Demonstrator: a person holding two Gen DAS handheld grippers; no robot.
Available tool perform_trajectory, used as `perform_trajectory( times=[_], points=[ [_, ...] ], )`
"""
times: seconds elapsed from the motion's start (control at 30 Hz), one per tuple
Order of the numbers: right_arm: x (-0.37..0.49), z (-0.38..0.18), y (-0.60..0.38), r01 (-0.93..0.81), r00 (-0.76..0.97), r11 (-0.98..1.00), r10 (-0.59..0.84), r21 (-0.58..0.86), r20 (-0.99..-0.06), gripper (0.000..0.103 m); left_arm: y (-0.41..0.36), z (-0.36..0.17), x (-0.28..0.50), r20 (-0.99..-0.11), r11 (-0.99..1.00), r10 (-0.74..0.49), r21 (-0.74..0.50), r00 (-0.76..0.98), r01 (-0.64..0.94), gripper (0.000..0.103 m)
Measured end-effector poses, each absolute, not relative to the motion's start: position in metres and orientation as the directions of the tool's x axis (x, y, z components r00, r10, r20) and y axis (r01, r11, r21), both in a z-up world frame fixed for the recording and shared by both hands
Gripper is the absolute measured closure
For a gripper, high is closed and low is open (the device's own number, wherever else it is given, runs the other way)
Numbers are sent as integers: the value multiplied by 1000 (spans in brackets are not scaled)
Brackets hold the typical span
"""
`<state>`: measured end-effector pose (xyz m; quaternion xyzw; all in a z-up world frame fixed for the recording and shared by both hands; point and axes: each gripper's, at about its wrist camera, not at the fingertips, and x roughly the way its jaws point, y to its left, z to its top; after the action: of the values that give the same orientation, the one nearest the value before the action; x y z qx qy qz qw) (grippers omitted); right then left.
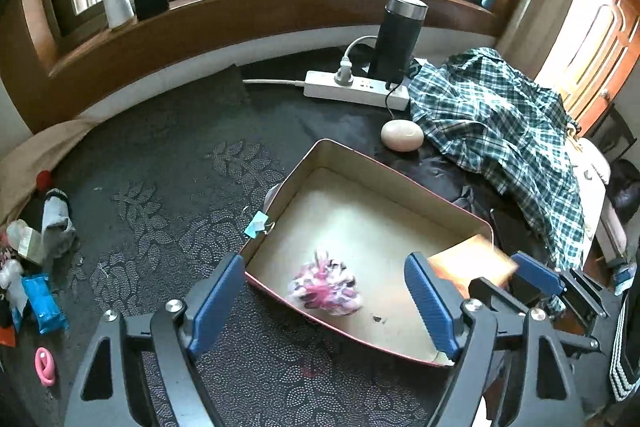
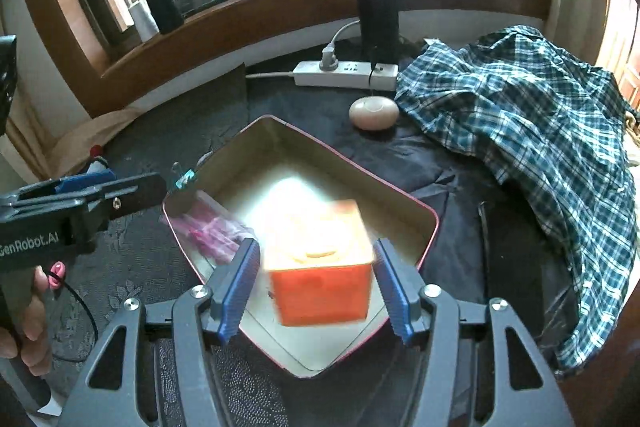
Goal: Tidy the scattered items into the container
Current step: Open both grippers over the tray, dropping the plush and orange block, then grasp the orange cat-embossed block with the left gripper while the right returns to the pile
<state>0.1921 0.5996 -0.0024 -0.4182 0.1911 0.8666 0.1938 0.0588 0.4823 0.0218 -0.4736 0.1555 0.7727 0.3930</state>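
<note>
while the blurred orange cube-shaped box sits between the spread blue pads of the right gripper, the notes below apply.

step in hand: judged as a drop into the shallow rectangular tin container with pink rim; the box appears clear of both pads, above the container floor.
right jaws: open, with gaps to the box on both sides.
left jaws: the left gripper is open and holds nothing.
container contents: a pink-and-white crumpled bundle, blurred, lies over the near part of the floor.
technique: keep the right pads wide and level above the rim so the box lands flat and misses the bundle.
items outside: a blue wrapped packet, a pink oval ring, a grey sock and more clutter lie well apart, at far left on the dark patterned cloth.
obstructions: a small teal tag touches the container's left wall.
surroundings: a white power strip, a black cylinder with metal top, a beige oval stone-like object and a green plaid shirt lie beyond the container.
</note>
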Motion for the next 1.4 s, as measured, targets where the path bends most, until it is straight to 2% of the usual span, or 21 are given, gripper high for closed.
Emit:
perform_trajectory(
  times=[0.7,1.4],
  points=[
    [152,-4,550,-418,-577,-889,101,187,-810,41,394,12,18,-884,-773,382,-145,-269,-618,19],
    [49,-14,406,-175,-531,-959,-99,224,-841,37,201,-8,-44,-920,-931,238,-124,-311,-344,19]
  ],
)
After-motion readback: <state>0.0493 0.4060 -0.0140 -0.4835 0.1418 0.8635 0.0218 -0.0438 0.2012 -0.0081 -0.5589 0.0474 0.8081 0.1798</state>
